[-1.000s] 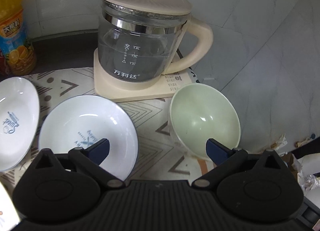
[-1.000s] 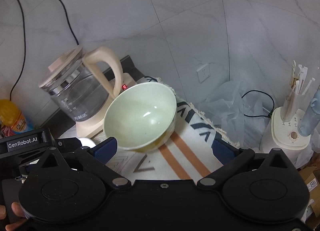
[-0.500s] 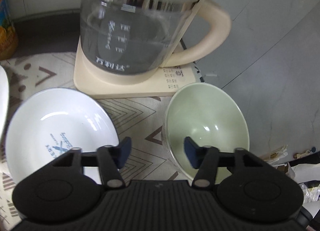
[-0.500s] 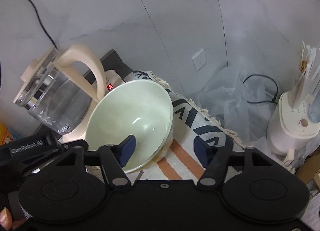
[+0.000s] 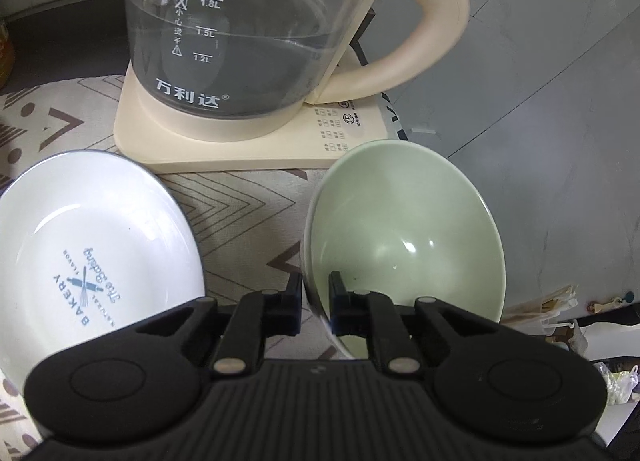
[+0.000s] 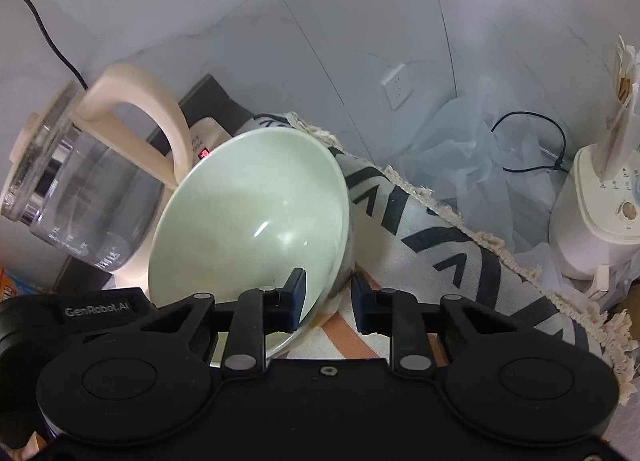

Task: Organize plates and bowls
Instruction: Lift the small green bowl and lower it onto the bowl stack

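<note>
While between both tongs, bowl [image 5: 404, 237] rim.

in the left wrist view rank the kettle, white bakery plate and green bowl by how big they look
1. kettle, largest though cut off at the top
2. white bakery plate and green bowl: look alike, and the plate runs off the frame, so no ranking.

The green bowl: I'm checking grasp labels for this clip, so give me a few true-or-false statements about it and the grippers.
1. The left gripper straddles the green bowl's rim. True.
2. The right gripper is nowhere near the green bowl. False: it also straddles the rim.
3. The white bowl is stacked inside the green bowl. False: it sits beside it on the patterned cloth.
4. The kettle holds water. True.
</note>
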The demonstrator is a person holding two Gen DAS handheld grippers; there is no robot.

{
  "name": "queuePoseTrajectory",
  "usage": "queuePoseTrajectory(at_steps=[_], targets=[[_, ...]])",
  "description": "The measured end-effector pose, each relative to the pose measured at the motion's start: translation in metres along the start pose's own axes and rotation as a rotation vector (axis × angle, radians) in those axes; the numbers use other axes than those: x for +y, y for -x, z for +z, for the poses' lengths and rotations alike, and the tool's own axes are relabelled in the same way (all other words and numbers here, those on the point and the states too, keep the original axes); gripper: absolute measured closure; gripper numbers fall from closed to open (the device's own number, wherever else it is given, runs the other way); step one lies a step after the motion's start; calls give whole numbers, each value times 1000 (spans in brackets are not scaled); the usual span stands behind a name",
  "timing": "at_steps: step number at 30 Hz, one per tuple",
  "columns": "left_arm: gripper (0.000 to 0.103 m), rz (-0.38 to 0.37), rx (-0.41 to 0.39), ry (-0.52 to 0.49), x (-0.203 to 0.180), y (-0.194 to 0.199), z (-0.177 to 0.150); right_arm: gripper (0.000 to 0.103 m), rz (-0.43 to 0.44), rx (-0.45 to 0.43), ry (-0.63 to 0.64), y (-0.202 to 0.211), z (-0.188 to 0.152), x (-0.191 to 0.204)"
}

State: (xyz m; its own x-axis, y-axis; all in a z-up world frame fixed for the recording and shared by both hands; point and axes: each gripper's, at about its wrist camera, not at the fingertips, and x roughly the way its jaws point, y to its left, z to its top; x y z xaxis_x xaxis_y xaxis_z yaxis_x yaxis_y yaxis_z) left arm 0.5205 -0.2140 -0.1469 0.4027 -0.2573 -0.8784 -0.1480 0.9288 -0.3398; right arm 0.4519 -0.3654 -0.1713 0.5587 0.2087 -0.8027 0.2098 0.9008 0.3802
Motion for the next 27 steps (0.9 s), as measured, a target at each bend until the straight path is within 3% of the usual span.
queuePoseTrajectory(at_steps=[12,27], targets=[[92,-12,-66,-4,-1,45,-17,79,2,-53,61,38,-4,14],[91,-25,-144,11,8,109,-47,79,73,-111,77,96,-21,25]])
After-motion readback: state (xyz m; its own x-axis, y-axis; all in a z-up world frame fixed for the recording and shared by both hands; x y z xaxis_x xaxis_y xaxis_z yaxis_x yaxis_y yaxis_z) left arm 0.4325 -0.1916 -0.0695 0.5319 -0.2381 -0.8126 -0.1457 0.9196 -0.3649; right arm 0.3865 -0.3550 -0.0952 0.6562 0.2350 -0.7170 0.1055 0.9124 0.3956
